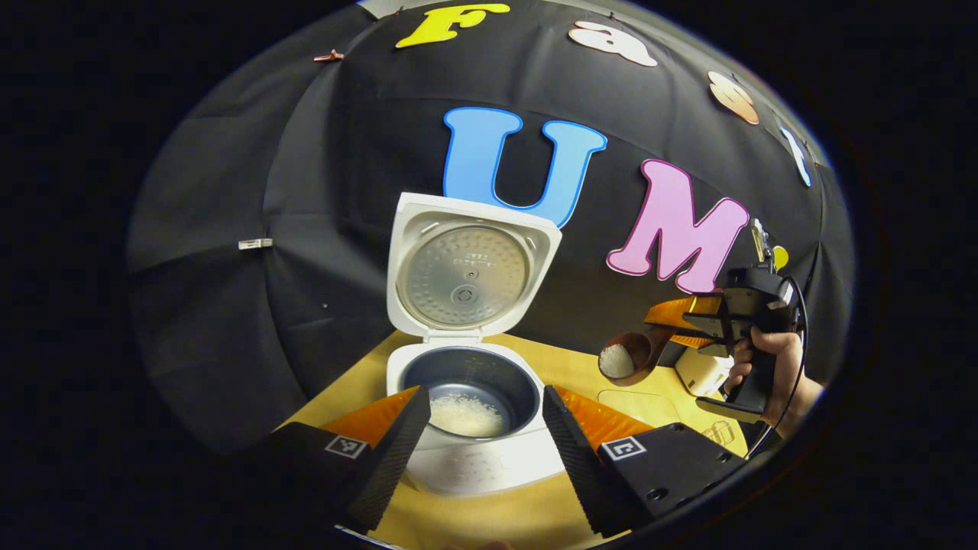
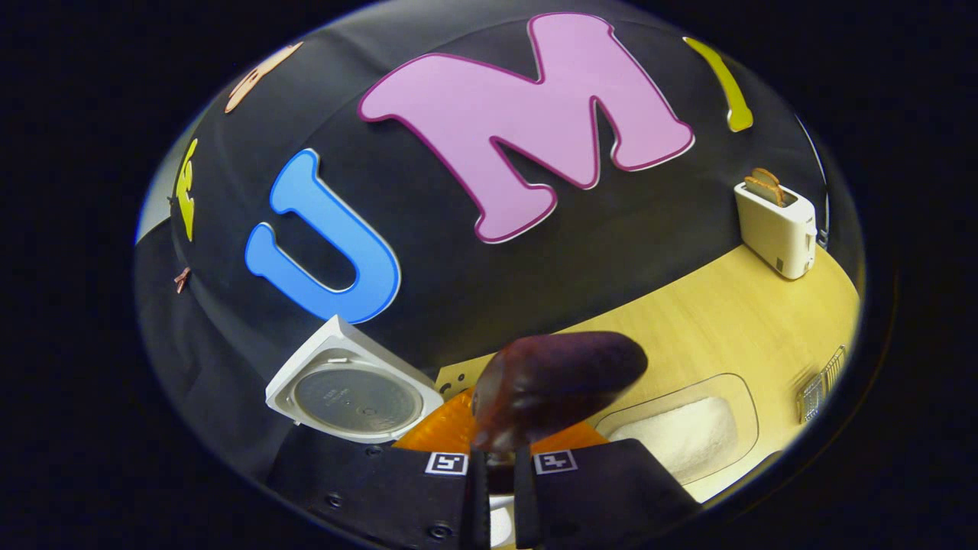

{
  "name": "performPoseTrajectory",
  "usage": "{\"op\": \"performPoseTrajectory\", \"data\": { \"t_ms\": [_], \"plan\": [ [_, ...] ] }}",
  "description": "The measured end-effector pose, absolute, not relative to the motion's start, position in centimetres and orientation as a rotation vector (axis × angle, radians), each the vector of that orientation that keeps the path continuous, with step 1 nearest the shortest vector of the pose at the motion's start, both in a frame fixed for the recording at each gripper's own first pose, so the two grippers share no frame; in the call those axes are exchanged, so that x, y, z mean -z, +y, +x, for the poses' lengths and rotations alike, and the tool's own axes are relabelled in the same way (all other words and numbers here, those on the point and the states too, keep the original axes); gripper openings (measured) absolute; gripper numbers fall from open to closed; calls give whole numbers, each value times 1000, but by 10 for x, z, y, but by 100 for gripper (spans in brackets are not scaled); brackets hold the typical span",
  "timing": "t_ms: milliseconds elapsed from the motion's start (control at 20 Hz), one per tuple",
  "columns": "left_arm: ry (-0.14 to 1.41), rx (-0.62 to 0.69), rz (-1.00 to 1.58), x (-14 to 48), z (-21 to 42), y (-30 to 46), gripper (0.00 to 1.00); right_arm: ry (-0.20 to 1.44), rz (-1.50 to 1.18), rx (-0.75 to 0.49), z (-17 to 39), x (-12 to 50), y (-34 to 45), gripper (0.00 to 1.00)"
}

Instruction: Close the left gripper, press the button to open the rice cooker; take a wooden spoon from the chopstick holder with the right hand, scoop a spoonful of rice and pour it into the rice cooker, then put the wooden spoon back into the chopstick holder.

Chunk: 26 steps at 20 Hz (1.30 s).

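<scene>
The white rice cooker (image 1: 474, 458) stands open on the wooden table, its lid (image 1: 466, 267) upright, with some rice in the dark inner pot (image 1: 497, 374). My left gripper (image 1: 481, 397) hovers just in front of it, open, the fingers spread either side of the pot. To the right, a hand holds my right gripper (image 1: 691, 321), shut on the handle of a wooden spoon (image 1: 634, 355) that carries rice, level and right of the cooker. In the right gripper view the spoon's (image 2: 558, 382) dark underside sits above my right gripper (image 2: 500, 458), and the cooker lid (image 2: 355, 393) is at lower left.
A shallow clear container of rice (image 2: 680, 435) lies on the table right of the spoon. A white toaster (image 2: 775, 221) with bread in it stands at the far right by the wall. A metal mesh holder (image 2: 814, 389) sits at the table's right edge.
</scene>
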<state>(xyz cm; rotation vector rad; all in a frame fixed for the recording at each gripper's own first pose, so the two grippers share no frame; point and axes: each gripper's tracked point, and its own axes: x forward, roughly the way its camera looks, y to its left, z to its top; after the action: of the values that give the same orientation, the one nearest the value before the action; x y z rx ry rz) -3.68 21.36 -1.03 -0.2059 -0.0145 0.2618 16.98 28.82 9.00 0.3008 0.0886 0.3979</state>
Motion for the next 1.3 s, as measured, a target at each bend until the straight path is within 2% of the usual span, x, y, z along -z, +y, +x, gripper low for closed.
{"op": "performPoseTrajectory", "data": {
  "t_ms": [550,850,900,950,1300],
  "plan": [
    [-20,-357,-261,19,-63,261,95,133,136,-559,158,-66,400,16],
    [-32,-396,-281,20,-70,280,95,153,8,-594,166,-41,437,16],
    [-31,-402,-285,21,-70,284,91,153,-19,-593,167,-34,440,17],
    [-30,-408,-289,22,-71,286,95,148,-55,-590,170,-28,442,16],
    [-25,-441,-308,31,-79,301,95,42,-383,-612,178,3,459,16]
  ]
}}
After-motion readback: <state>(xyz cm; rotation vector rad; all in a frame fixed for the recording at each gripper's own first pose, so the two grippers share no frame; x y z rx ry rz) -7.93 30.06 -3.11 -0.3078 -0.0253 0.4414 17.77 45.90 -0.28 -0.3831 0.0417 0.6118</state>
